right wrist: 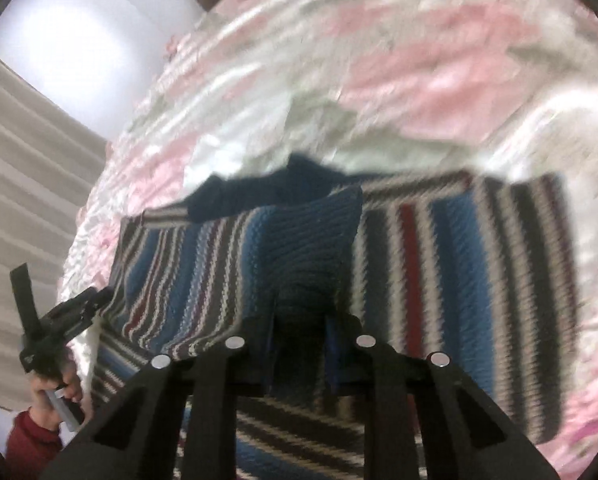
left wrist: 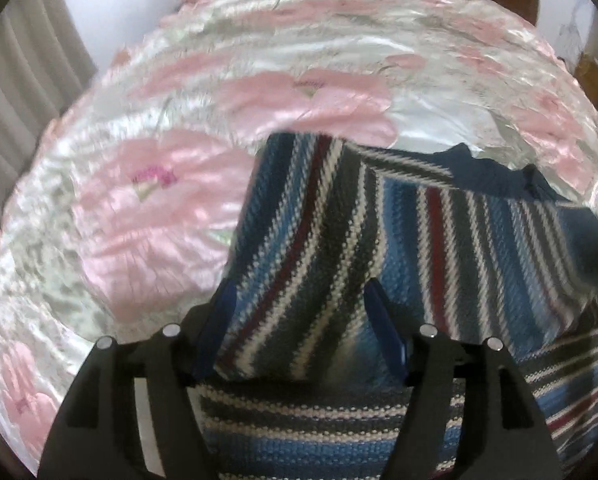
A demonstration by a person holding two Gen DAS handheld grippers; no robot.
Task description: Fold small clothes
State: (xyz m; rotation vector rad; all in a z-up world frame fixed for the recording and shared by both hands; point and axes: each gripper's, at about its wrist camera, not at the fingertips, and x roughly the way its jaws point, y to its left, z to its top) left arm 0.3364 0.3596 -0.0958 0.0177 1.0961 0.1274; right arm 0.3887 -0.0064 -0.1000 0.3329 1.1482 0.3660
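While the striped sweater (left wrist: pixel 439 232) lies on the floral bedspread (left wrist: pixel 147 208), both the left gripper (left wrist: pixel 299 320) and the right gripper (right wrist: pixel 301 344) clamp its raised folds.

I find no legible text, label, brand, number or sign in either wrist view.
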